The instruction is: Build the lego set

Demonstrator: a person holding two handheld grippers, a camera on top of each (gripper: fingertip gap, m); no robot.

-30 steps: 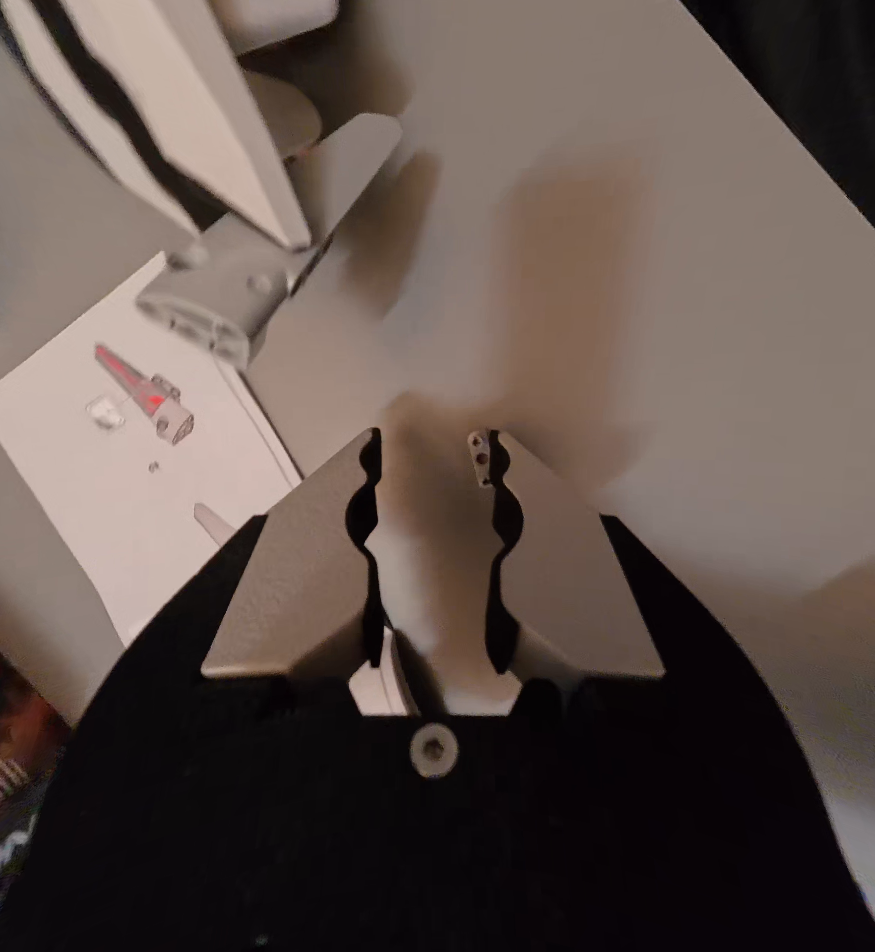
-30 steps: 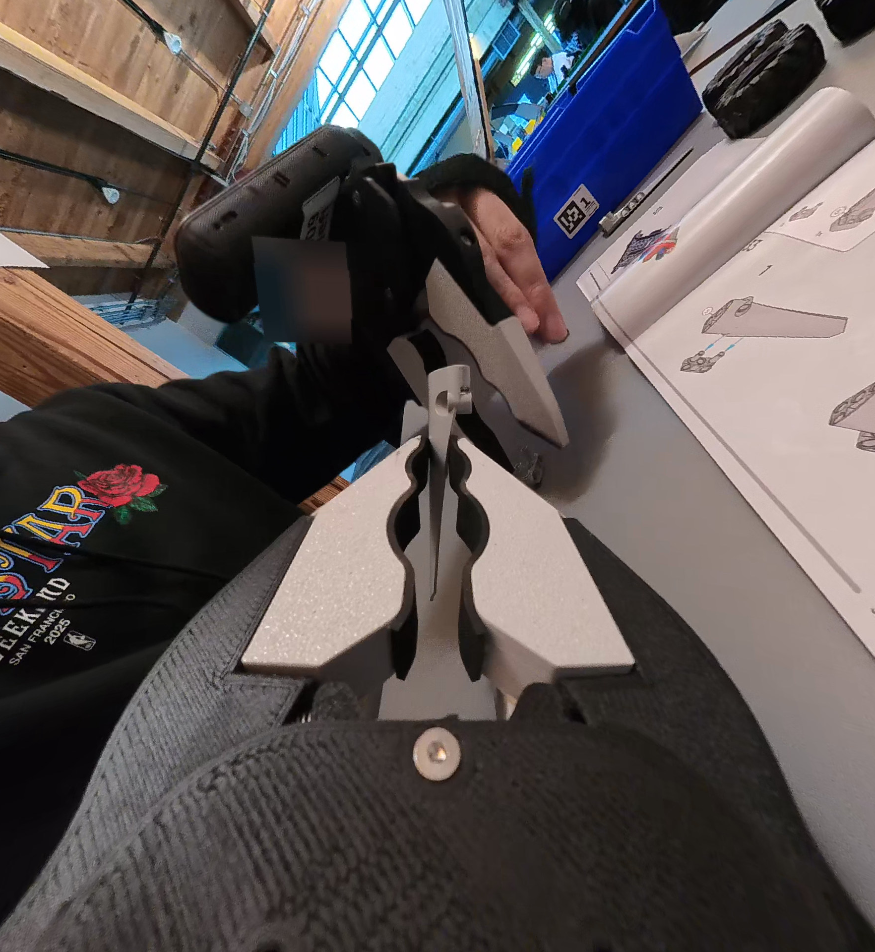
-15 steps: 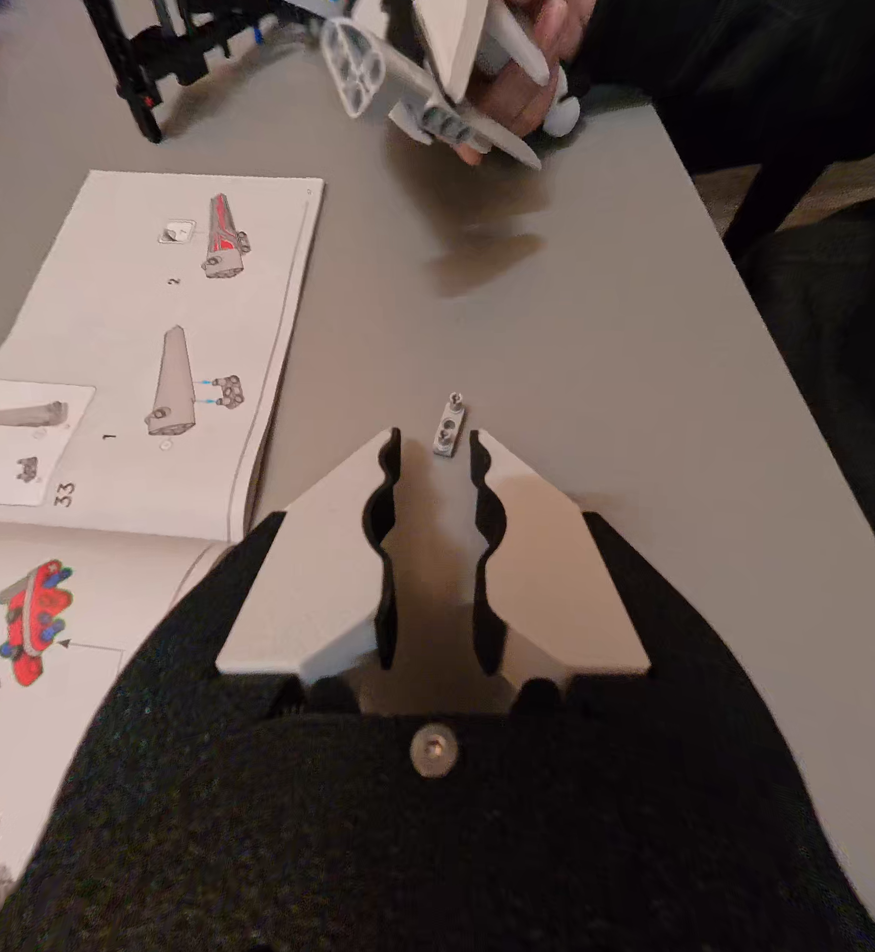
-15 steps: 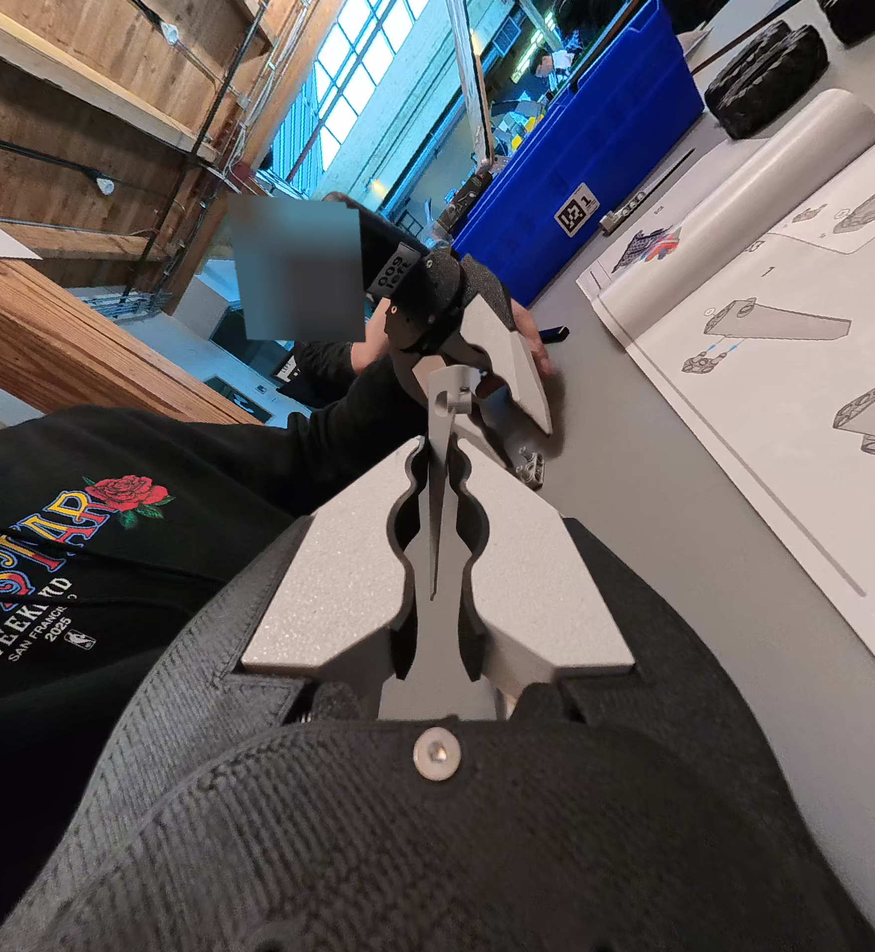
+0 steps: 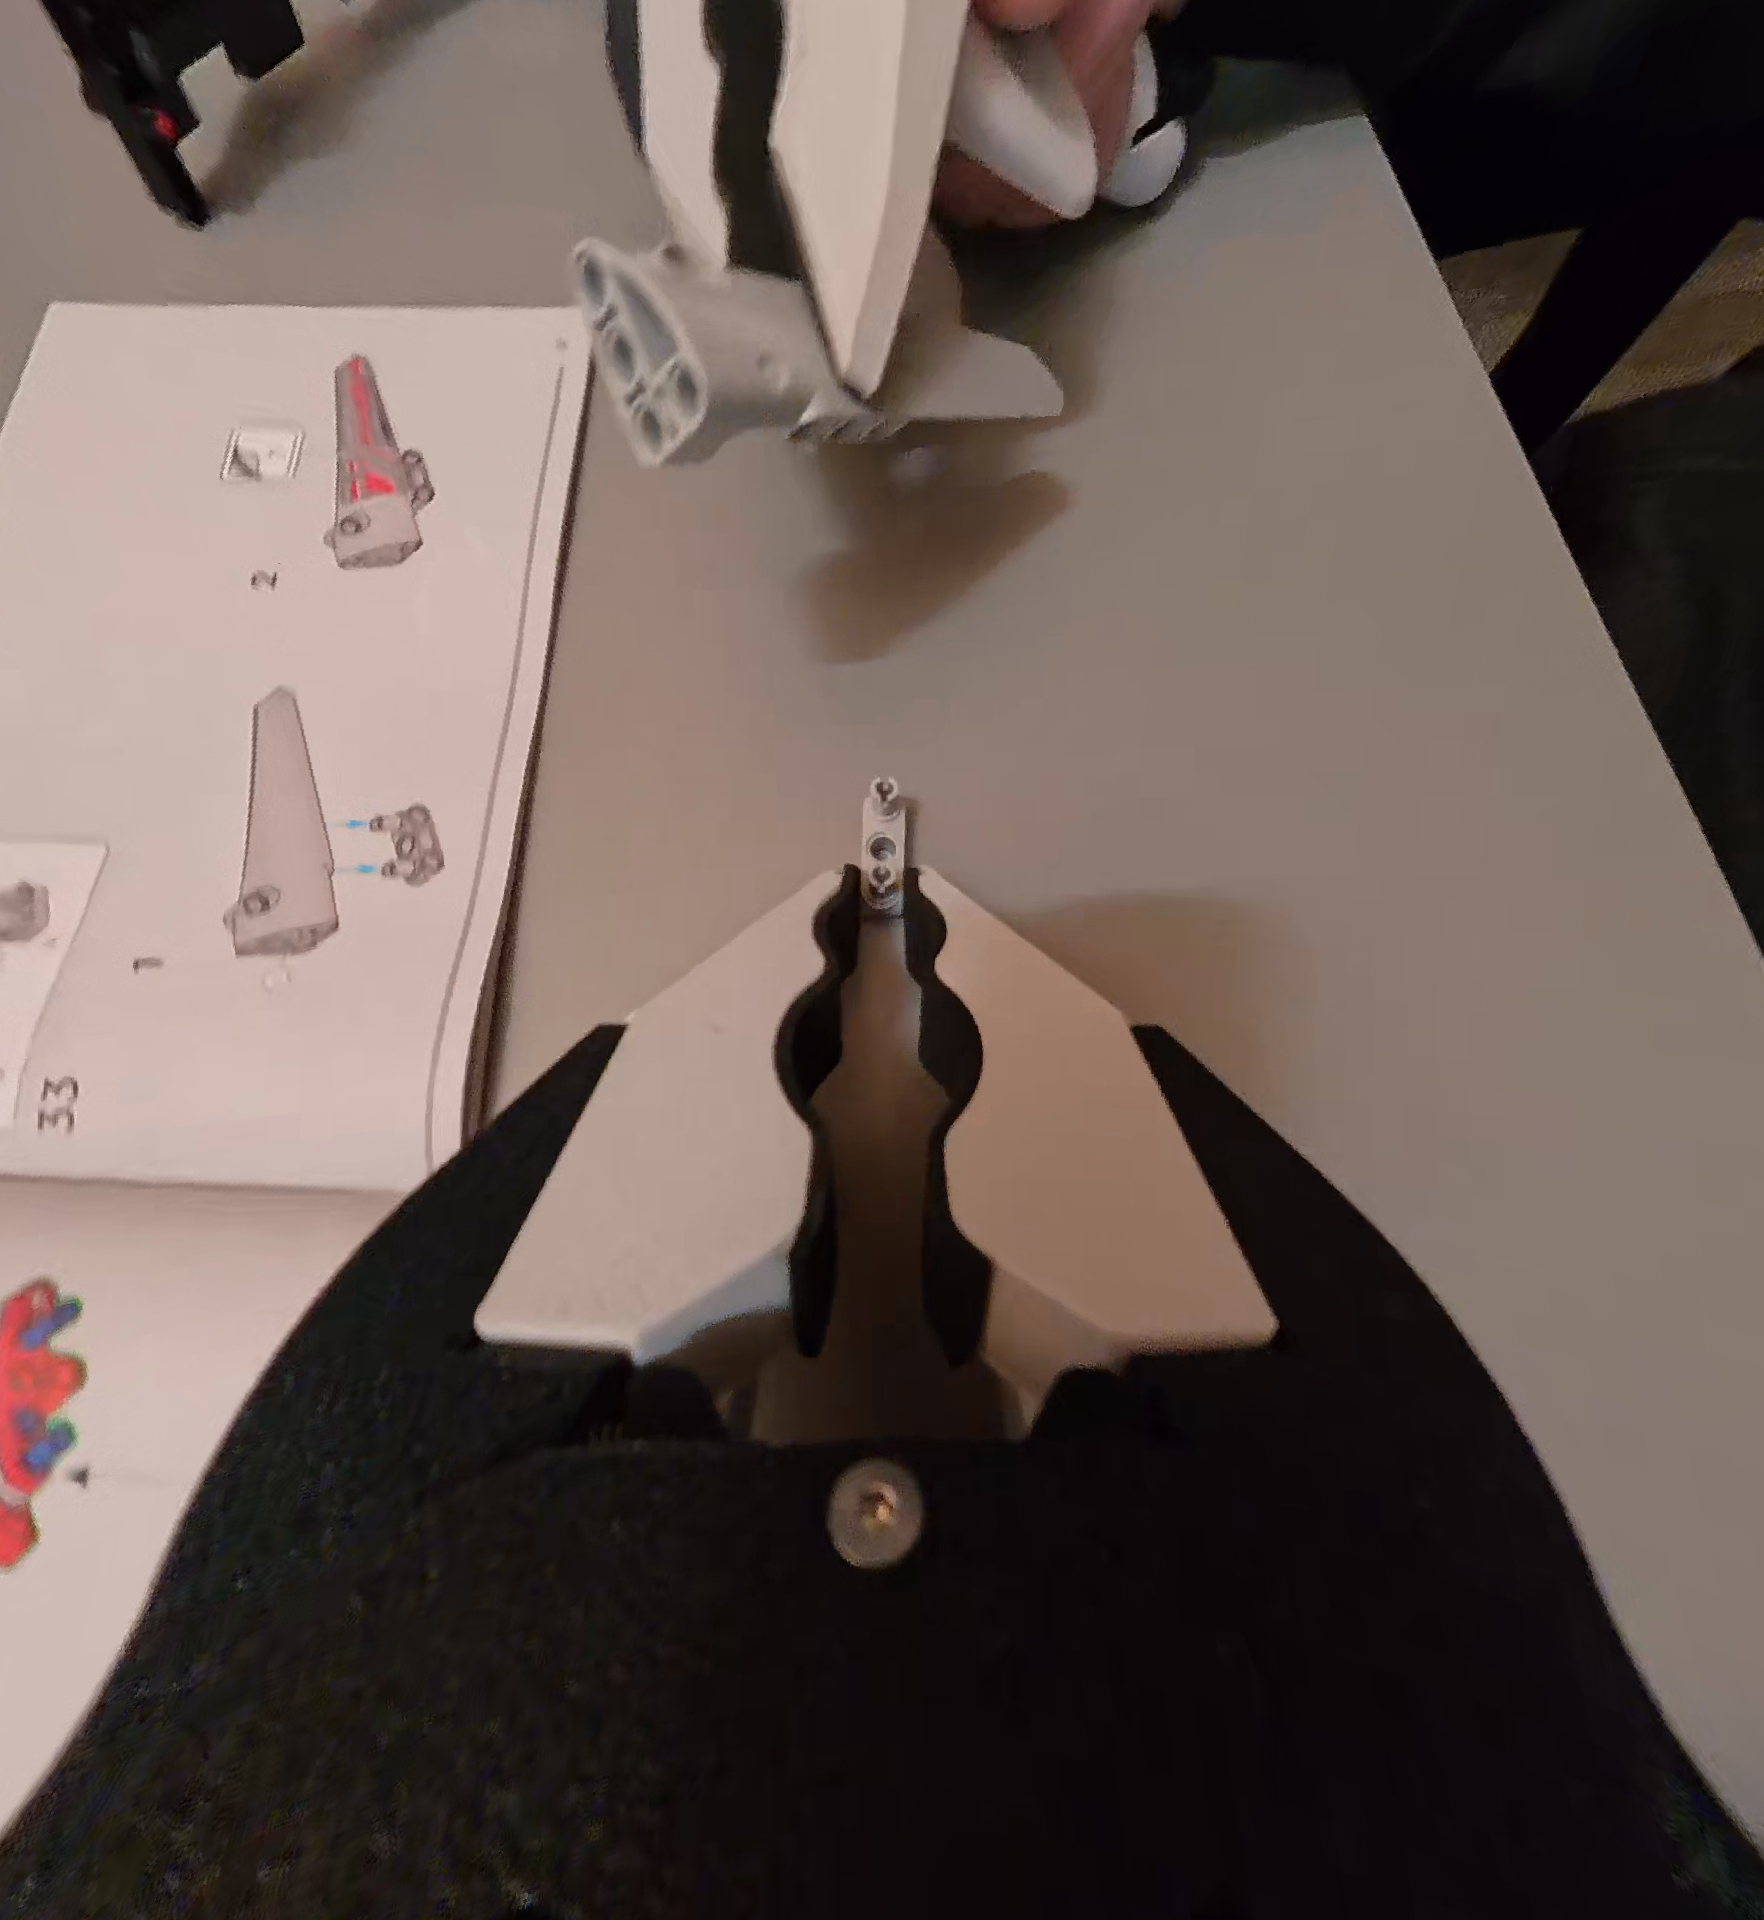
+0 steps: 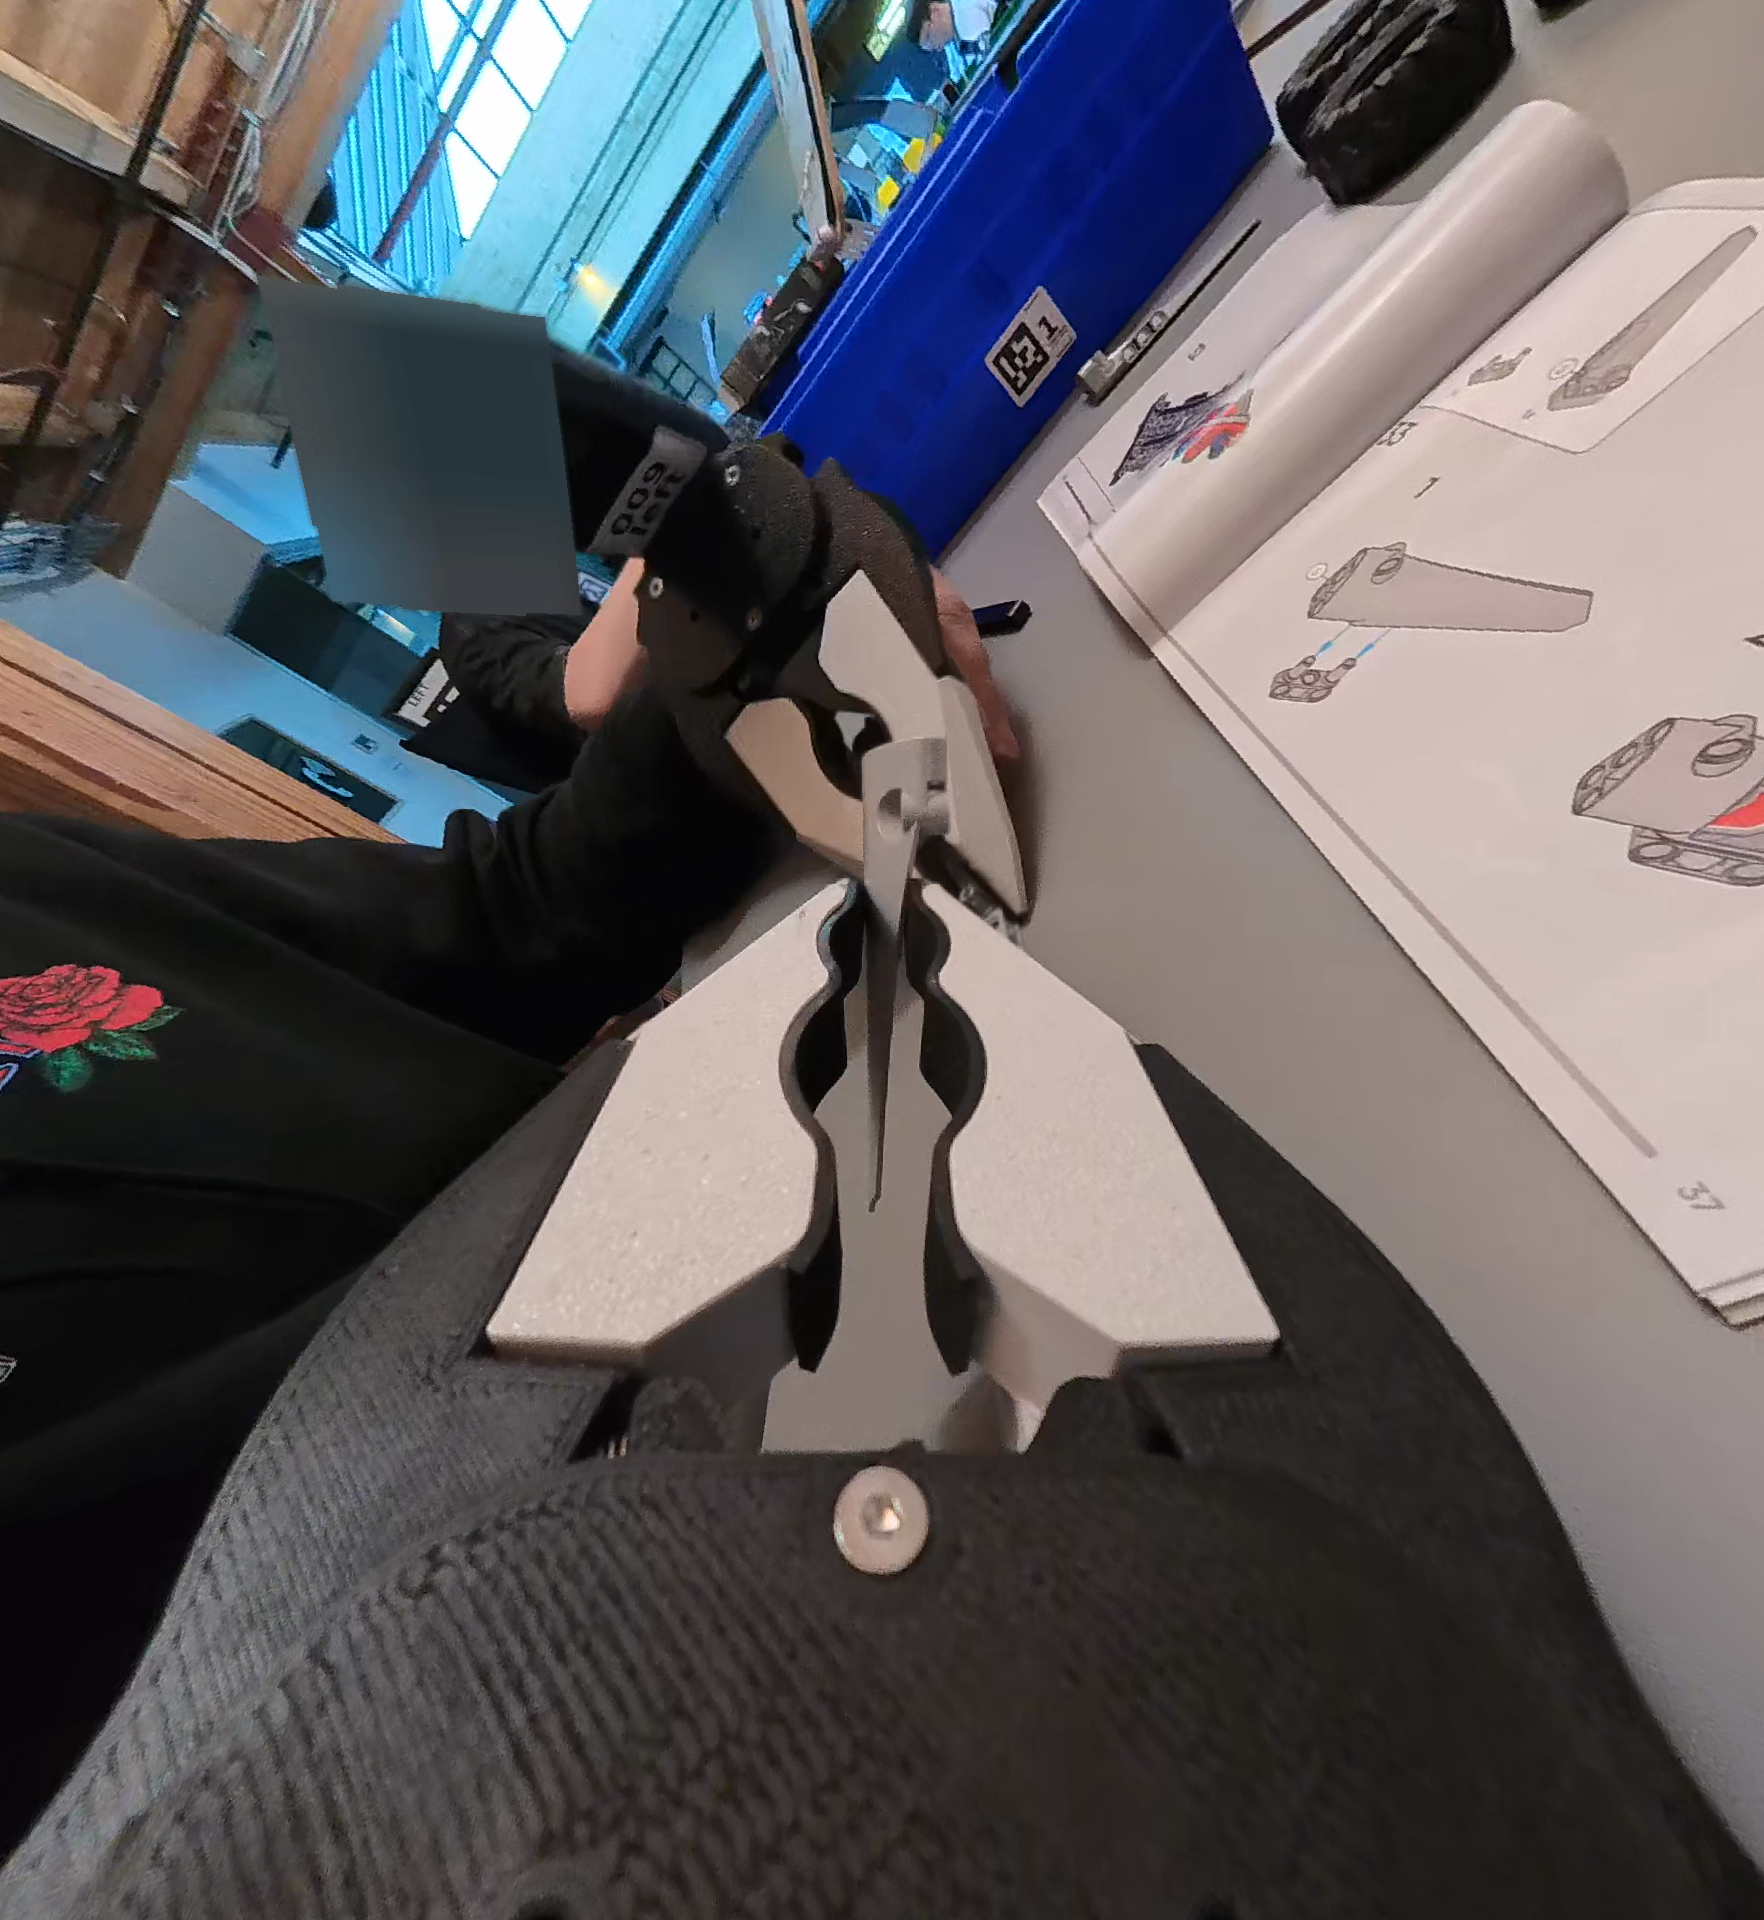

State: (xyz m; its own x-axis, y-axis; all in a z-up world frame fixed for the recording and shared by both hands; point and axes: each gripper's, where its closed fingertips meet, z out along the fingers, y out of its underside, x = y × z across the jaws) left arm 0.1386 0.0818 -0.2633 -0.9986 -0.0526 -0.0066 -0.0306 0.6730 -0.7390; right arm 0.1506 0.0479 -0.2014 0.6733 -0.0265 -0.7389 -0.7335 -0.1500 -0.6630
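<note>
In the left wrist view my left gripper (image 5: 880, 883) is down on the grey table (image 5: 1221, 727), with its tips shut on the near end of a small grey connector piece (image 5: 883, 831). My right gripper (image 5: 847, 390) hangs above the table farther back, shut on a grey tapered panel (image 5: 691, 353) whose holed end points left. In the right wrist view my right gripper (image 6: 883, 904) pinches that panel (image 6: 899, 810) by its thin edge. The left gripper (image 6: 951, 883) shows just beyond it, tips on the table.
An open instruction booklet (image 5: 234, 727) lies left of the left gripper and shows in the right wrist view (image 6: 1480, 727). A black lego frame (image 5: 161, 104) stands far left. A blue bin (image 6: 1013, 239) and a black tyre (image 6: 1397, 94) stand beyond. The table edge (image 5: 1626, 831) runs along the right.
My left gripper has moved forward onto the small connector and closed on it. The right gripper with the panel has come closer to the left gripper.
</note>
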